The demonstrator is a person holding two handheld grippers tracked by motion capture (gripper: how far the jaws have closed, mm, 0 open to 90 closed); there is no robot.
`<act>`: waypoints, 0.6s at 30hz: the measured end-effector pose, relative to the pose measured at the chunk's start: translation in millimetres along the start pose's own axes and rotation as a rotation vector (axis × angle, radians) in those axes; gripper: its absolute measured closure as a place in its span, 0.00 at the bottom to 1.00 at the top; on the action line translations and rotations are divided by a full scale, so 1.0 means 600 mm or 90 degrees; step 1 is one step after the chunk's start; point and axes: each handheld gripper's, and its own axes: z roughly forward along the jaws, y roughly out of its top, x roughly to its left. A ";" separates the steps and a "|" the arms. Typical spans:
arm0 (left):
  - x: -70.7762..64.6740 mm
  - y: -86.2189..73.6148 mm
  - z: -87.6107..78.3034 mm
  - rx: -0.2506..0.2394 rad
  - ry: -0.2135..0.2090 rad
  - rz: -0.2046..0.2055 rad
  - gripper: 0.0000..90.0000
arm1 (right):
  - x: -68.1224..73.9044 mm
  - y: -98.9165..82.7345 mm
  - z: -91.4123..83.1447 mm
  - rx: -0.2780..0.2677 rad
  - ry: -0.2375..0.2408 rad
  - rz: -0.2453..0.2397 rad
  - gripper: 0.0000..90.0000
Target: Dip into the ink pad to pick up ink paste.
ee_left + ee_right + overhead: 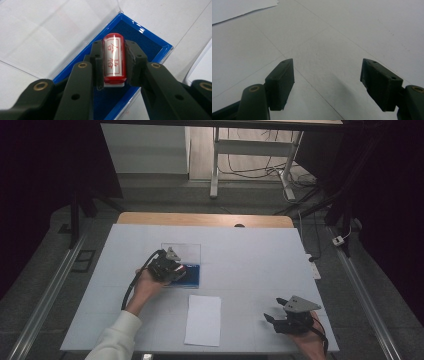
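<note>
A red cylindrical stamp [114,58] with red characters on a white label sits between the black jaws of my left gripper [114,62], which is shut on it. The stamp is held over a dark blue ink pad in a blue-rimmed clear case [160,45], whose clear lid [187,251] lies open behind it. In the high view my left gripper [175,269] is over the blue case [194,279] near the table's middle left. My right gripper [274,312] rests at the front right, jaws open [327,82] with bare white table between them.
A white sheet of paper [203,319] lies at the front centre of the white table [250,250], and its corner [239,8] appears in the right gripper view. Beyond the table's far wooden edge stand a desk frame and cables [250,165].
</note>
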 end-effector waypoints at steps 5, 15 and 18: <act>0.001 -0.001 0.000 -0.004 -0.002 0.005 0.79 | 0.000 0.000 0.000 -0.001 0.002 0.000 0.30; 0.002 -0.003 0.001 -0.007 -0.004 0.001 0.79 | -0.001 -0.002 0.000 -0.001 0.002 -0.001 0.30; 0.001 -0.003 0.001 -0.008 -0.003 0.001 0.79 | -0.002 -0.001 -0.001 0.000 0.002 -0.001 0.30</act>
